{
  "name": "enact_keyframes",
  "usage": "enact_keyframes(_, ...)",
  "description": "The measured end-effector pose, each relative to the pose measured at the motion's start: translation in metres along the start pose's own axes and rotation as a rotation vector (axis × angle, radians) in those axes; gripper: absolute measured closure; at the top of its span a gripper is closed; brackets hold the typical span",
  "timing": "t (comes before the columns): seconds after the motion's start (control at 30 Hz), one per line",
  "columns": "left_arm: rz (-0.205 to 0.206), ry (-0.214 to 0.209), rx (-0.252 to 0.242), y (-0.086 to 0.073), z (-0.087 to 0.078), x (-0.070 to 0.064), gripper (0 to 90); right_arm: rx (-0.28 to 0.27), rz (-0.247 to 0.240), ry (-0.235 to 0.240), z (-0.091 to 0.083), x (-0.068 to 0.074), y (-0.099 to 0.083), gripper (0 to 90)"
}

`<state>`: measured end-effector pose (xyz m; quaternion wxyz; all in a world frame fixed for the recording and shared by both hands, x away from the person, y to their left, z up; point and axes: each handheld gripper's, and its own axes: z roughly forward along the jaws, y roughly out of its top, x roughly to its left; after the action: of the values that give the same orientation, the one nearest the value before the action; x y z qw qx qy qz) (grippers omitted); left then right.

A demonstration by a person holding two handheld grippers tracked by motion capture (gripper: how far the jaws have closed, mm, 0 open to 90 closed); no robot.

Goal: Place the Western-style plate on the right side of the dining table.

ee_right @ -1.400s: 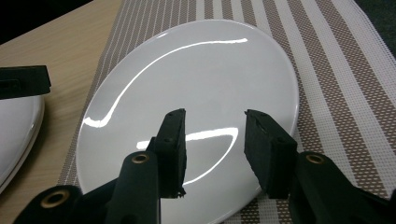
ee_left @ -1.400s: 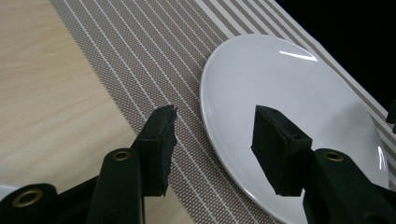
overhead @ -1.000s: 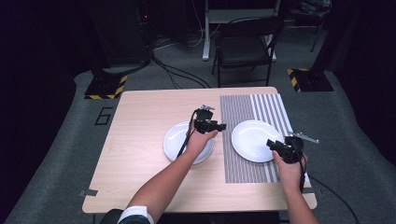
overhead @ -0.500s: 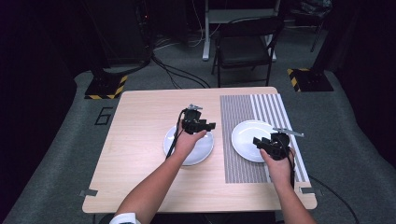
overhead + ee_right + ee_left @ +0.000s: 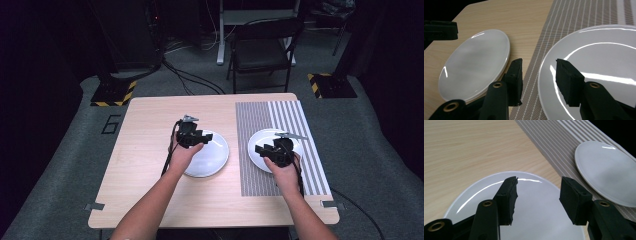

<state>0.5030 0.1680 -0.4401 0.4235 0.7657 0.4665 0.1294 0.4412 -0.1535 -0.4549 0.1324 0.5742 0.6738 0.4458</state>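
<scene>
Two white plates lie on the wooden table point(image 5: 150, 165). The left plate point(image 5: 212, 157) rests on bare wood, and the right plate point(image 5: 290, 137) on a striped placemat point(image 5: 255, 175). My left gripper point(image 5: 204, 137) hovers open over the left plate's near-left part, and the plate point(image 5: 474, 197) shows under its jaws point(image 5: 537, 195). My right gripper point(image 5: 260, 149) is open at the right plate's left rim. Its jaws point(image 5: 539, 75) straddle that rim of the plate point(image 5: 604, 60) without closing on it. Neither gripper holds anything.
The placemat point(image 5: 554, 147) covers the table's right third. In the right gripper view the left plate point(image 5: 474, 62) lies to the left, with the left gripper point(image 5: 440, 30) beyond it. A black folding chair point(image 5: 262, 47) stands behind the table.
Both grippers have moved left: the left one from the left plate's right side to its left part, the right one from the right plate's right edge to its left rim.
</scene>
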Motion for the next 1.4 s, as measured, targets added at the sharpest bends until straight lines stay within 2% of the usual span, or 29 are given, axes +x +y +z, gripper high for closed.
enact_keyframes(0.03, -0.014, 0.009, -0.006, -0.003, -0.005, 0.004, 47.4, 0.006, -0.015, 0.013, 0.005, 0.004, -0.001, 57.2)
enact_keyframes(0.13, -0.019, 0.020, -0.011, -0.007, -0.011, 0.010, 47.2, 0.022, -0.036, 0.021, 0.011, 0.011, -0.002, 57.3)
enact_keyframes(0.17, -0.029, 0.026, -0.017, -0.011, -0.018, 0.015, 47.3, 0.032, -0.054, 0.031, 0.015, 0.016, -0.004, 57.3)
enact_keyframes(0.23, -0.026, 0.029, -0.017, -0.013, -0.021, 0.019, 47.2, 0.034, -0.061, 0.035, 0.016, 0.018, -0.004, 57.3)
enact_keyframes(0.3, -0.040, 0.039, -0.022, -0.020, -0.028, 0.026, 47.2, 0.035, -0.079, 0.049, 0.018, 0.026, -0.005, 57.3)
enact_keyframes(0.37, -0.062, 0.044, -0.024, -0.029, -0.036, 0.035, 47.2, 0.037, -0.083, 0.058, 0.018, 0.030, -0.005, 57.3)
enact_keyframes(0.4, -0.062, 0.044, -0.024, -0.029, -0.036, 0.035, 47.2, 0.037, -0.083, 0.058, 0.018, 0.030, -0.005, 57.3)
enact_keyframes(0.63, -0.089, 0.066, -0.017, -0.054, -0.051, 0.058, 47.2, 0.037, -0.101, 0.080, 0.022, 0.041, -0.010, 56.0)
enact_keyframes(0.7, -0.095, 0.077, -0.022, -0.061, -0.054, 0.063, 47.2, 0.040, -0.108, 0.107, 0.024, 0.046, -0.015, 53.3)
enact_keyframes(0.87, -0.104, 0.096, -0.022, -0.074, -0.059, 0.071, 47.0, 0.059, -0.150, 0.104, 0.027, 0.049, -0.022, 49.7)
enact_keyframes(0.9, -0.106, 0.103, -0.023, -0.078, -0.061, 0.073, 46.9, 0.073, -0.180, 0.107, 0.028, 0.051, -0.027, 48.8)
enact_keyframes(1.0, -0.089, 0.111, -0.003, -0.087, -0.067, 0.078, 46.7, 0.081, -0.208, 0.108, 0.027, 0.055, -0.031, 47.6)
enact_keyframes(1.03, -0.092, 0.120, -0.008, -0.092, -0.070, 0.081, 46.3, 0.084, -0.238, 0.118, 0.026, 0.059, -0.036, 45.2)
enact_keyframes(1.1, -0.108, 0.125, -0.008, -0.097, -0.072, 0.085, 46.0, 0.088, -0.249, 0.129, 0.024, 0.063, -0.040, 43.6)
enact_keyframes(1.2, -0.110, 0.130, 0.001, -0.102, -0.075, 0.088, 45.8, 0.090, -0.255, 0.141, 0.024, 0.066, -0.044, 43.2)
enact_keyframes(1.3, -0.126, 0.137, -0.014, -0.108, -0.078, 0.092, 45.8, 0.090, -0.269, 0.155, 0.025, 0.071, -0.050, 43.1)
enact_keyframes(1.4, -0.132, 0.139, -0.013, -0.114, -0.080, 0.095, 45.5, 0.073, -0.291, 0.168, 0.026, 0.076, -0.056, 43.1)
